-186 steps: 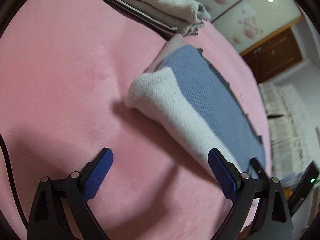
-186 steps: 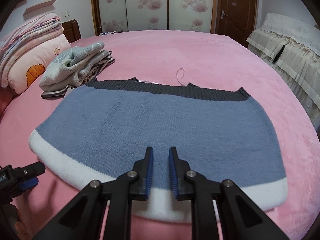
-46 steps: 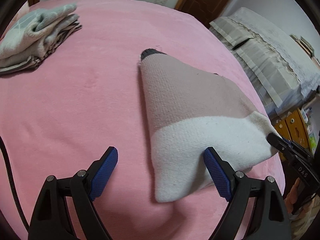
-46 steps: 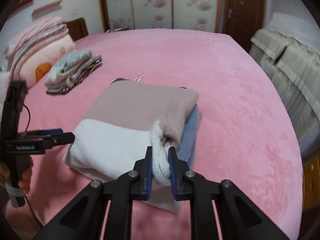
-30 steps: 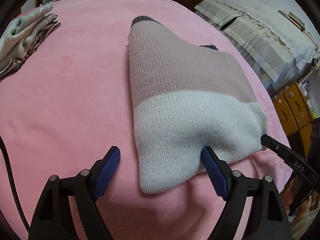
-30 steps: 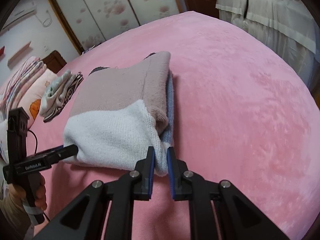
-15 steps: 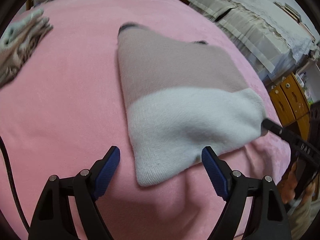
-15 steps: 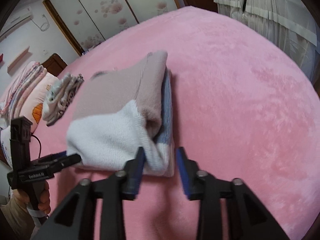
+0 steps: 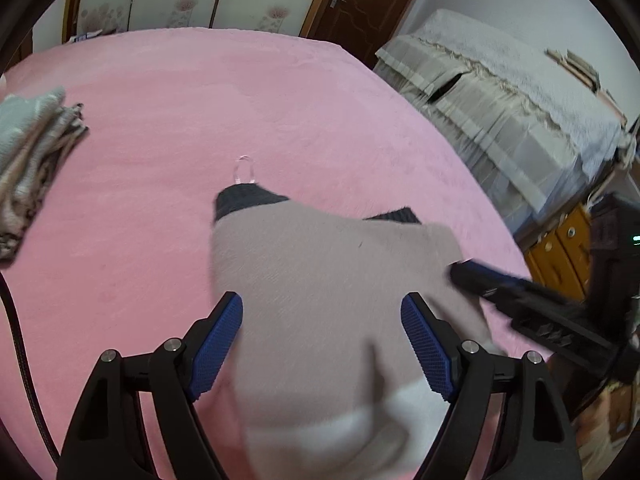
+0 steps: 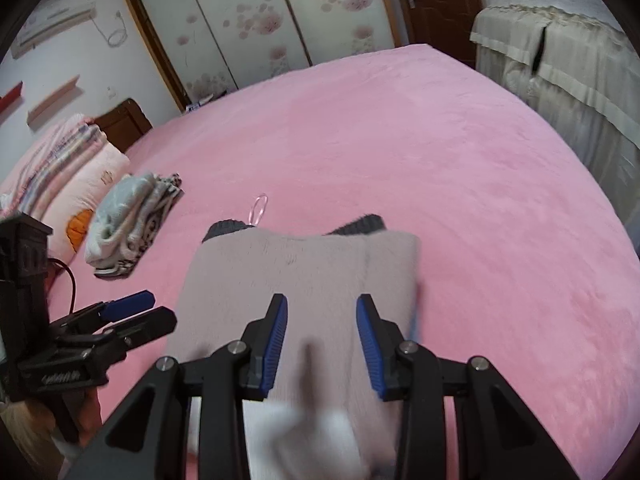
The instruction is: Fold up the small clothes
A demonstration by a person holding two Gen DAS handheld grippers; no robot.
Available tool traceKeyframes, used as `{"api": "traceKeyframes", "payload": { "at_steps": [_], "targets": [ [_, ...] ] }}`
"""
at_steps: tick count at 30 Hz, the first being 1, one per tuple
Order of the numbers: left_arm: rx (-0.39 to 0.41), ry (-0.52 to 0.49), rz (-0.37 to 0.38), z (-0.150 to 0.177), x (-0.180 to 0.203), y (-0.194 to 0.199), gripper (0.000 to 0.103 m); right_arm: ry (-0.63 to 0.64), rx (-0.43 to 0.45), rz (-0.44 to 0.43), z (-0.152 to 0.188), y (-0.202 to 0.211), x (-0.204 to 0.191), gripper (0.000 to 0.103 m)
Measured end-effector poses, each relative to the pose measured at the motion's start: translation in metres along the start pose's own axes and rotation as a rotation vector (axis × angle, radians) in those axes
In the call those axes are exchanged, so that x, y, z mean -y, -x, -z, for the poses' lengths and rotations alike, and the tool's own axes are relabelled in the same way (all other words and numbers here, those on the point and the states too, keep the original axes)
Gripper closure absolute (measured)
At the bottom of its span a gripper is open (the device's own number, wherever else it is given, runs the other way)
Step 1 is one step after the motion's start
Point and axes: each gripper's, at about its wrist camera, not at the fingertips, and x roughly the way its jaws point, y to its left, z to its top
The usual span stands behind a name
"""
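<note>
The folded knit sweater (image 9: 320, 280) lies on the pink bed, beige side up, with a white hem nearest me and a dark collar at the far end. It also shows in the right wrist view (image 10: 304, 280). My left gripper (image 9: 322, 344) is open and empty, its fingers spread above the sweater's near part. My right gripper (image 10: 322, 340) is open and empty over the sweater's near edge. The right gripper also shows at the sweater's right side in the left wrist view (image 9: 500, 292). The left gripper shows at the sweater's left side in the right wrist view (image 10: 132, 312).
A stack of folded clothes (image 10: 128, 216) lies on the bed at the left, also seen in the left wrist view (image 9: 28, 160). Pillows (image 10: 60, 168) lie behind it. A small clear loop (image 9: 244, 168) lies beyond the collar. A covered cabinet (image 9: 520, 112) stands right of the bed.
My right gripper has opened and let go of the sweater's white hem. Both grippers have moved forward over the sweater, which now lies flat on the bed.
</note>
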Motion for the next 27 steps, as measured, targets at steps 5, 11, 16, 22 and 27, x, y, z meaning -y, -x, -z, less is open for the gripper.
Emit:
{"api": "traceKeyframes", "payload": {
  "at_steps": [5,11,16,22,27],
  "targets": [
    [-0.009,0.003,-0.004,0.005,0.002,-0.030,0.023,-0.026,-0.081,0.098,0.005,-0.037,0.023,0.086],
    [-0.005,-0.119,-0.054,0.014,0.011,-0.044,0.023,-0.063,-0.074,0.059,0.018,-0.040,0.042,0.091],
    [-0.006,-0.196,-0.098,0.020,0.021,-0.046,0.019,-0.045,-0.047,0.080,0.025,-0.042,0.042,0.091],
    [-0.038,-0.208,-0.110,0.016,0.024,-0.037,0.009,-0.006,-0.047,0.111,0.021,-0.034,0.028,0.087],
    [0.006,-0.151,-0.091,0.010,0.018,-0.006,0.009,0.004,-0.043,0.113,0.018,-0.012,0.022,0.085]
  ]
}}
